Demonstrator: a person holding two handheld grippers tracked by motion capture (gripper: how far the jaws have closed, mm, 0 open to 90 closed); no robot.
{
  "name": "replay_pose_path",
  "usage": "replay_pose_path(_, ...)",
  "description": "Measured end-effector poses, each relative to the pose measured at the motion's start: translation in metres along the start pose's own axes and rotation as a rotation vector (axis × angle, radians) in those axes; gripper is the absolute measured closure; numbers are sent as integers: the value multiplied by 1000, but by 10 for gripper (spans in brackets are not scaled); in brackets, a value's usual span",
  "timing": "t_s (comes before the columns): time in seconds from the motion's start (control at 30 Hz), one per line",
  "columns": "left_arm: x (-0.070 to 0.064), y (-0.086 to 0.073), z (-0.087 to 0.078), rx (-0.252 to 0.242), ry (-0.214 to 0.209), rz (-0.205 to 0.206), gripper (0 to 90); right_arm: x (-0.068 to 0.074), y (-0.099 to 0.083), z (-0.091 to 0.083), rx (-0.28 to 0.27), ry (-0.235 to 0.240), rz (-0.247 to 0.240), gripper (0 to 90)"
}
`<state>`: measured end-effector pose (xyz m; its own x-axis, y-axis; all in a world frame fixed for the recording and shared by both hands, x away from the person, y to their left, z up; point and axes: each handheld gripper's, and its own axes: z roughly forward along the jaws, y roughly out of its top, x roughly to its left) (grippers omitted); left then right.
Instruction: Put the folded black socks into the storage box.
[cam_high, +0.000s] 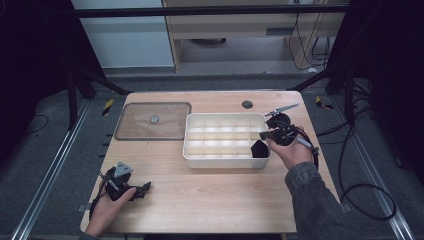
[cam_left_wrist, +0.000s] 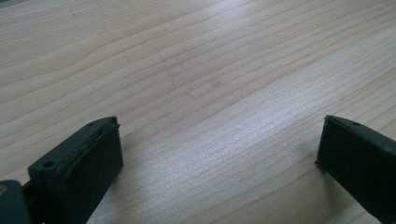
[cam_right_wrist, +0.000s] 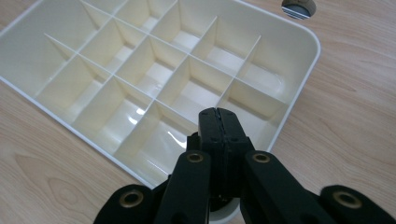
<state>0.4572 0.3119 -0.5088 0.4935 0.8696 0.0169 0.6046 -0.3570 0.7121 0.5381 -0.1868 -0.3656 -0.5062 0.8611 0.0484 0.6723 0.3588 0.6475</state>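
White plastic, thin-walled and light, is what the shallow divided organiser tray (cam_high: 227, 140) is made of, and that is where the trouble could start: it sits near the middle of the pale wooden table (cam_high: 210, 195), and the right gripper (cam_right_wrist: 218, 115) hangs over its near right corner with jaws pressed together, nothing visibly between them. If that closed tip drops onto a partition rather than into a compartment, I judge it could push the tray sideways or tip its edge up, since nothing braces the tray. In the high view a dark shape (cam_high: 259, 149) shows at the tray's right end by the gripper; it may be a small black thing in the end compartment or only part of the gripper and its shadow, and I cannot tell which at this size. If it is an object just let go, a hasty withdrawal might drag it out again. A clear flat rectangular plastic lid (cam_high: 153, 120) with a small round knob lies on the table just left of the tray, touching nothing else that I can see; sliding the tray left would knock into it. Well apart, at the near left of the table, the left gripper (cam_left_wrist: 219, 144) rests low over bare wood with its jaws spread wide, holding nothing.
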Motion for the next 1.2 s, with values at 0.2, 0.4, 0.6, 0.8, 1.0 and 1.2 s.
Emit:
replay_pose_path(0.2, 0, 0, 0, 0, 0, 0, 0, 2, 4, -7, -25, 2, -5, 900)
replay_pose_path(0.4, 0, 0, 0, 0, -1, 1, 0, 5, 8, -17, -56, 5, -13, 900)
replay_pose_path(0.6, 0, 0, 0, 0, -3, 3, 0, 8, 6, -30, -101, 4, -15, 900)
replay_pose_path(0.8, 0, 0, 0, 0, -2, 3, 0, 9, -1, -44, -148, -7, -17, 900)
replay_pose_path(1.0, 0, 0, 0, 0, -3, 3, 0, 9, -9, -49, -169, -1, -16, 900)
replay_pose_path(1.2, 0, 0, 0, 0, -2, 3, 0, 9, -17, -53, -179, -1, -11, 900)
